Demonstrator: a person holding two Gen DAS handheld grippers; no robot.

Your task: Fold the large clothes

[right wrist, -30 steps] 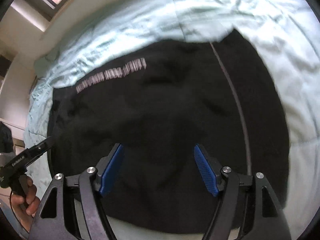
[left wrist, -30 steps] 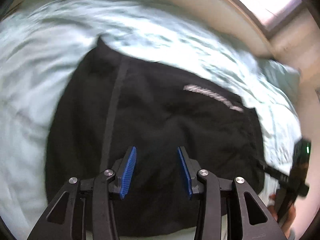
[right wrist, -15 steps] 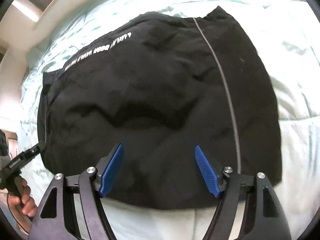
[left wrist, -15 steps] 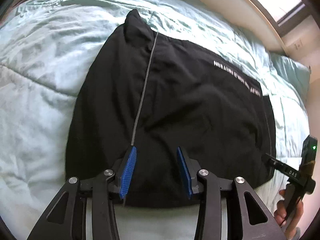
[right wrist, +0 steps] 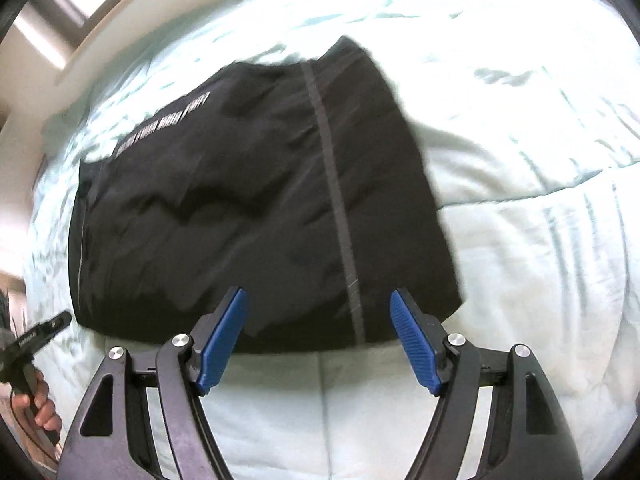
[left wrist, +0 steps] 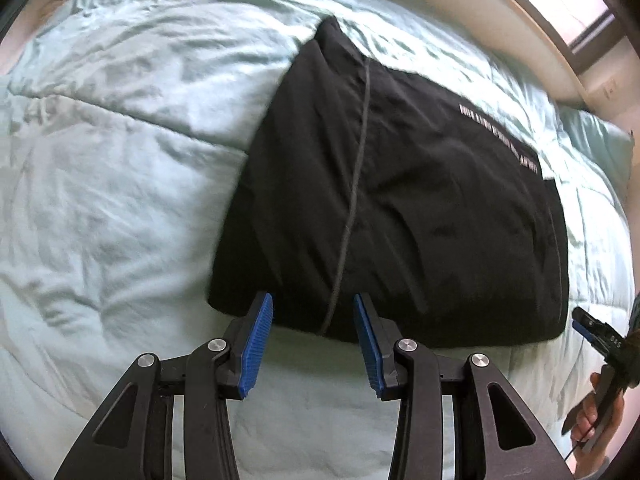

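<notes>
Black folded garment (left wrist: 400, 216) is lying on pale green bedding (left wrist: 120, 160), just ahead of both grippers. Left gripper (left wrist: 313, 346) and right gripper (right wrist: 320, 342) are hovering part-open, empty. Fold looks nearly finished; next move likely means gripping its near edge.

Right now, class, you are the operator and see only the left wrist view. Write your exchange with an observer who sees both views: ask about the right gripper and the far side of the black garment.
Operator: Is the right gripper holding the black garment?
Observer: No. The right gripper has its jaws open with nothing between them, above the garment's near edge.
Operator: What lies past the garment's right side?
Observer: Only the pale quilt shows there.
Operator: Can you see my left gripper from that camera?
Observer: Just its tip at the lower left edge, with the hand gripping its handle.
</notes>
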